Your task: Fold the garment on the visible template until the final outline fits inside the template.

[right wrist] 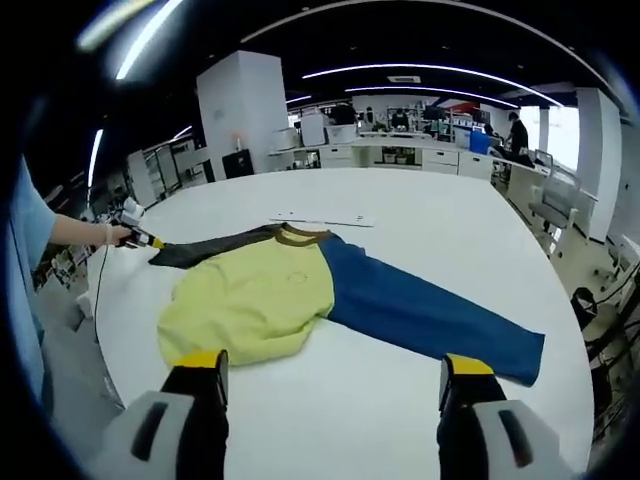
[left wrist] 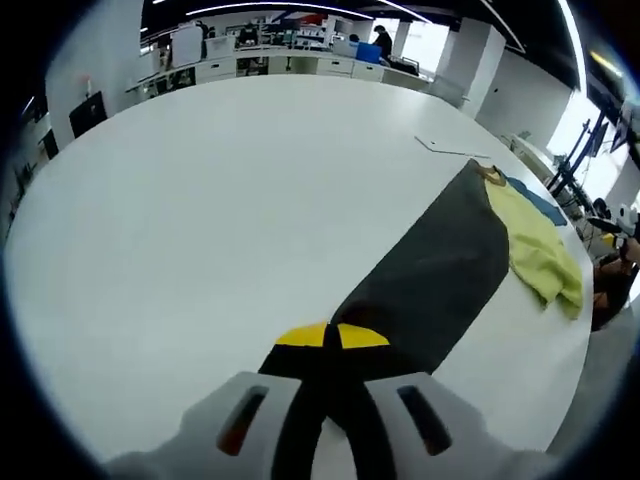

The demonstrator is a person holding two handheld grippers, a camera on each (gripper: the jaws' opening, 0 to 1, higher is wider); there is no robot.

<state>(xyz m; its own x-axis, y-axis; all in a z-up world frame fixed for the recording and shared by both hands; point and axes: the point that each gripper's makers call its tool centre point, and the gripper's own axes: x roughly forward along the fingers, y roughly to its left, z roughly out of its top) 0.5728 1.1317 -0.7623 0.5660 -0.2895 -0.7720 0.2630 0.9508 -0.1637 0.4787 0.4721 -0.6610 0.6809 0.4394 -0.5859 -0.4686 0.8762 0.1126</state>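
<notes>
Left gripper pinches our dark sleeve toward 1 o'clock; right gripper spread; sweatshirt barely folded, blue sleeve remaining.

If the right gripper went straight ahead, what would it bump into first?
Probably the yellow body of the garment lying on the white table. The right gripper has its jaws wide open, with bare table just ahead of them; depth is hard to judge.

Open-plan office or lab: big white table, desks with monitors, ceiling strip lights.
</notes>
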